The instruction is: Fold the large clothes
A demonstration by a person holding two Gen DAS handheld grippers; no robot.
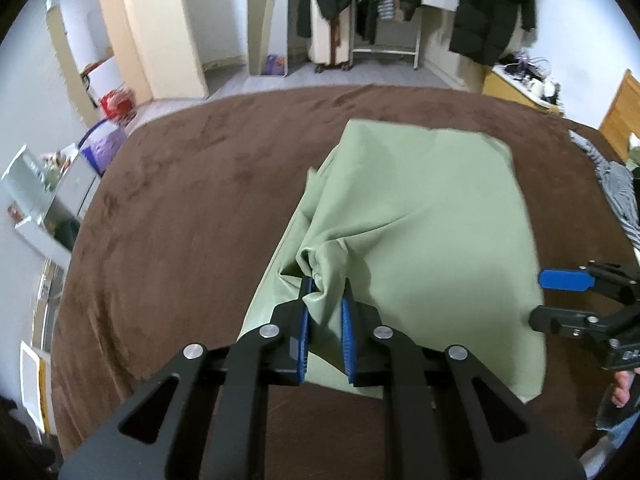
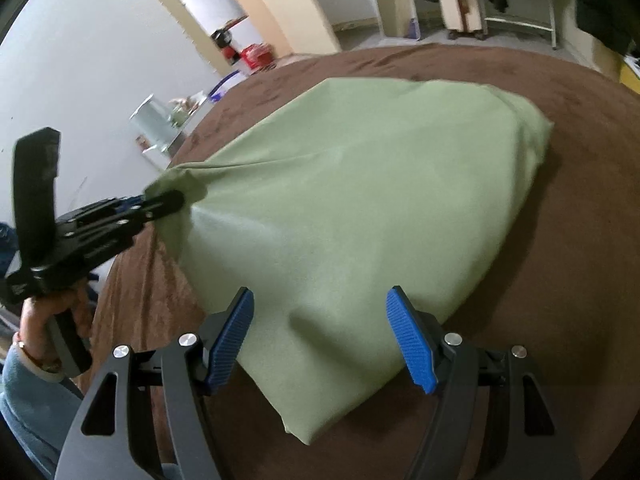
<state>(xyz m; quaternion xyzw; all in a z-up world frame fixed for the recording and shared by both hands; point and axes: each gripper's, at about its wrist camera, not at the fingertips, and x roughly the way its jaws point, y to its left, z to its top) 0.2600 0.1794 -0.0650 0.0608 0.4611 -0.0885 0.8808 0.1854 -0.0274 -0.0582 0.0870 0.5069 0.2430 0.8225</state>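
Note:
A pale green cloth [image 1: 432, 208] lies folded on the brown blanket [image 1: 192, 184] of a bed. My left gripper [image 1: 326, 286] is shut on a bunched corner of the green cloth, which rises off the blanket in a peak. In the right wrist view the same left gripper [image 2: 172, 202] pinches that corner at the cloth's [image 2: 360, 184] left side. My right gripper [image 2: 320, 300] stands open just above the cloth's near edge, its blue pads [image 2: 412, 344] apart with nothing pressed between them. It also shows at the right edge of the left wrist view as the right gripper [image 1: 540, 298].
The brown blanket [image 2: 560, 280] runs all around the cloth. Beyond the bed's far edge stand a clothes rack with dark coats [image 1: 492, 12], a cream wardrobe [image 1: 160, 28] and a suitcase [image 1: 332, 40]. Low shelves with clutter [image 1: 48, 192] line the left wall. A striped fabric [image 1: 620, 192] lies at the right.

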